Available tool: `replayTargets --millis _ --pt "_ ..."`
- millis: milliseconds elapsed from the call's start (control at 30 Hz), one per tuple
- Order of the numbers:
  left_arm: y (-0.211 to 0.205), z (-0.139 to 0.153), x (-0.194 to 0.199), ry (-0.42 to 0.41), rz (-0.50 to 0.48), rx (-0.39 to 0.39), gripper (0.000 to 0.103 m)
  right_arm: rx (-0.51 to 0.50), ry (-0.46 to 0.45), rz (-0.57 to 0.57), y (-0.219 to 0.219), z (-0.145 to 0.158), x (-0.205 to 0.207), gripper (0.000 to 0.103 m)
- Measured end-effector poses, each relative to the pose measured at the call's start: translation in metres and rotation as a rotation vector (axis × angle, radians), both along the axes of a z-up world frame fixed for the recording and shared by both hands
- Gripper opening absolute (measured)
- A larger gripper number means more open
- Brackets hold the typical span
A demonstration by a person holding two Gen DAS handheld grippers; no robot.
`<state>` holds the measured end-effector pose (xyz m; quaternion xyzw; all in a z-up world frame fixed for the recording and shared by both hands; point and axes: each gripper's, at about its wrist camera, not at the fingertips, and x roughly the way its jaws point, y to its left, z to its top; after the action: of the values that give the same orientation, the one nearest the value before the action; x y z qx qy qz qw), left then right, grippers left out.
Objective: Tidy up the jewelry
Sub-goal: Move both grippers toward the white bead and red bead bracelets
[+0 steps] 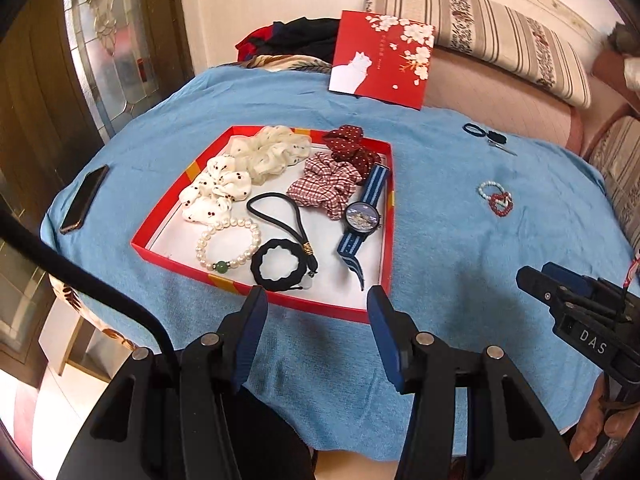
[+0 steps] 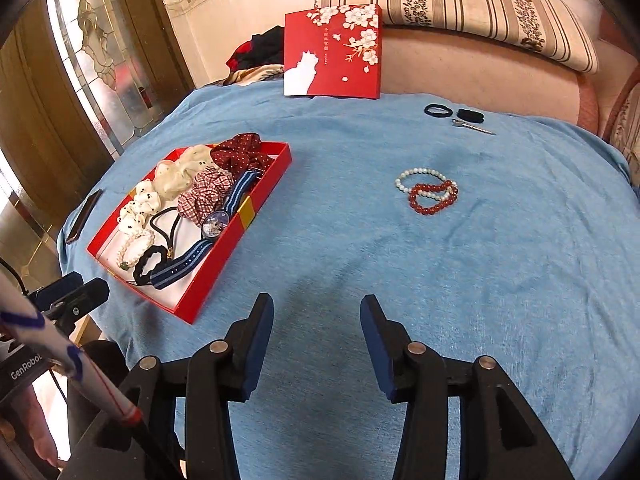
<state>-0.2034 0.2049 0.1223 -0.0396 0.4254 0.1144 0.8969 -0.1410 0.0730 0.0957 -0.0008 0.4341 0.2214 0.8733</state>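
Observation:
A shallow red box lies on the blue cloth. It holds several scrunchies, a pearl bracelet, black hair ties and a blue striped watch. My left gripper stands open and empty at the box's near edge. Out on the cloth a white bead bracelet and a red bead bracelet overlap. My right gripper is open and empty over bare cloth, well short of them.
The box's red lid leans at the table's far edge. Two dark hair ties and a metal clip lie at the far right. A phone rests at the left edge. A striped sofa stands behind.

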Motion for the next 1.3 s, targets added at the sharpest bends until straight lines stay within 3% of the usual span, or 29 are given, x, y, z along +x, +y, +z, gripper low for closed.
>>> replayTargets --millis 400,633,900,1133,1300 --pt "-0.010 -0.010 0.006 0.038 -0.014 0.009 0.051 0.013 0.020 -0.028 -0.014 -0.010 0.006 0.049" --pt "-0.012 -0.013 0.010 0.044 -0.025 -0.005 0.051 0.044 0.015 -0.094 -0.049 -0.011 0.016 0.049" --pt "-0.023 -0.029 0.025 0.068 -0.059 -0.050 0.051 0.074 0.030 -0.228 -0.101 -0.016 0.070 0.049" --pt "-0.035 -0.041 0.037 0.092 -0.095 -0.051 0.051 0.143 0.115 -0.203 -0.083 -0.038 0.134 0.049" --pt "-0.035 -0.050 0.046 0.114 -0.098 -0.049 0.051 0.086 0.099 -0.124 -0.046 -0.048 0.156 0.049"
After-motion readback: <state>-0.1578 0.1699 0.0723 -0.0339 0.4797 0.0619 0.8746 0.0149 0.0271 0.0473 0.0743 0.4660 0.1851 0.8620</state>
